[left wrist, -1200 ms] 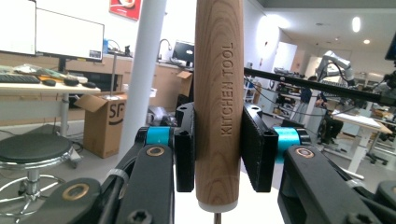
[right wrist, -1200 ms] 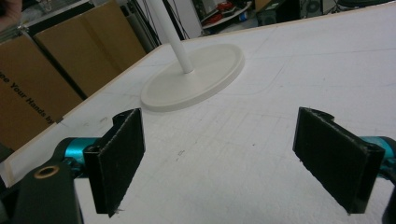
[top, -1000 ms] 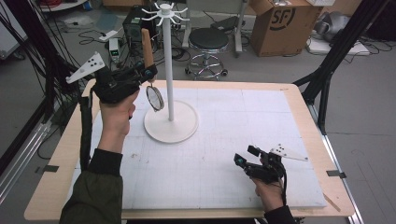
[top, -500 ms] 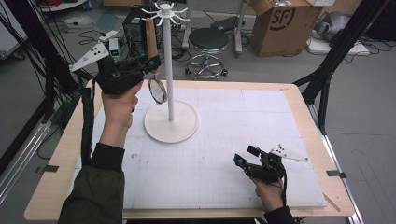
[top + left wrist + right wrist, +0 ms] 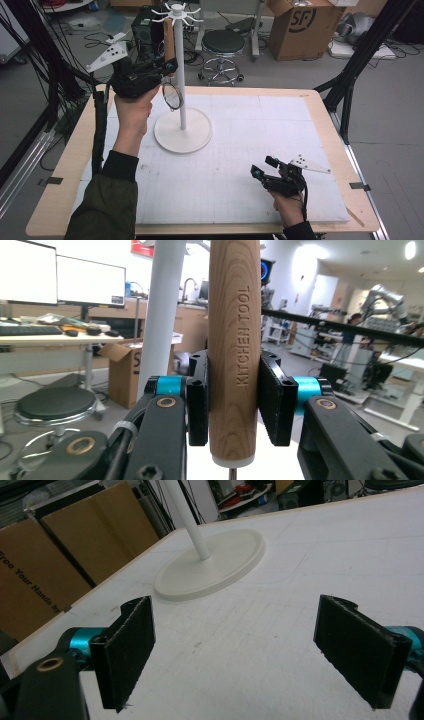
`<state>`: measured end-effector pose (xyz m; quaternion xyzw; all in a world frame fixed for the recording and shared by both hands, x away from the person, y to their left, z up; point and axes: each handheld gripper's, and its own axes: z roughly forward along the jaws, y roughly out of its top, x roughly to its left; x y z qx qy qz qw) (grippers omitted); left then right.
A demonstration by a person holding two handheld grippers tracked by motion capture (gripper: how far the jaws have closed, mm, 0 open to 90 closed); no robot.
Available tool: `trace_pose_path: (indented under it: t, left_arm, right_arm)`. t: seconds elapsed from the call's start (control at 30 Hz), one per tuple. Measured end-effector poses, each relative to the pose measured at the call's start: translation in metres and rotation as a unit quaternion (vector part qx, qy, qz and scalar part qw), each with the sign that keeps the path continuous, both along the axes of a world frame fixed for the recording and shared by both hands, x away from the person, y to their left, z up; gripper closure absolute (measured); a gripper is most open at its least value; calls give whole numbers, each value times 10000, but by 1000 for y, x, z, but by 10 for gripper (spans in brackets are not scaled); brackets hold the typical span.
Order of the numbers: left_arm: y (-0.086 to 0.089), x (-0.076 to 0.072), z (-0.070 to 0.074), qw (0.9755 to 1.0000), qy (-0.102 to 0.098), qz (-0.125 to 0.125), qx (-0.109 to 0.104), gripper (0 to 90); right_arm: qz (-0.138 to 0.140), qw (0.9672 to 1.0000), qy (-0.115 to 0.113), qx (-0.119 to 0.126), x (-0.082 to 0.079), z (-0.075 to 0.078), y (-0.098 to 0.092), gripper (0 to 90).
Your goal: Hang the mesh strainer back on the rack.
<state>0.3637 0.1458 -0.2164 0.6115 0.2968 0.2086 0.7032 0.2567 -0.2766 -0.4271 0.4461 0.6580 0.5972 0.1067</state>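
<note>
Strainer: small round metal-mesh strainer with a wooden handle point(image 5: 235, 355) stamped KITCHEN TOOL, held upright beside the white pole of the hook stand point(image 5: 179, 65), mesh ring point(image 5: 172, 96) hanging below.
Left gripper point(image 5: 167, 65): clamped on the handle.
Right gripper point(image 5: 240, 650): jaws wide apart, nothing between, low over the white mat point(image 5: 240, 150).

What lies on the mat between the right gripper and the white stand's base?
Nothing: the right gripper view shows bare white mat from the right gripper to the stand's base.
</note>
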Motion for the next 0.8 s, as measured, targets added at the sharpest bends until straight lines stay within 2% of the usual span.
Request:
trace_pose_path:
  t: [0.13,0.33,0.5,0.63,0.8]
  left_arm:
    - [-3,1,1,9999,85,107,48,688]
    - [2,3,1,9996,152,221,-25,688]
    - [5,7,0,9994,247,234,-107,688]
    - [4,12,-3,9990,324,296,-63,688]
    - [2,13,-7,9990,338,229,-204,686]
  right_arm:
    - [3,10000,-55,-4,0,0,0,160]
    - [6,10000,-44,-1,0,0,0,160]
    - [-2,10000,-11,22,-1,1,0,160]
    - [10,10000,-53,7,-1,0,0,160]
    - [2,10000,-31,9,-1,0,-1,160]
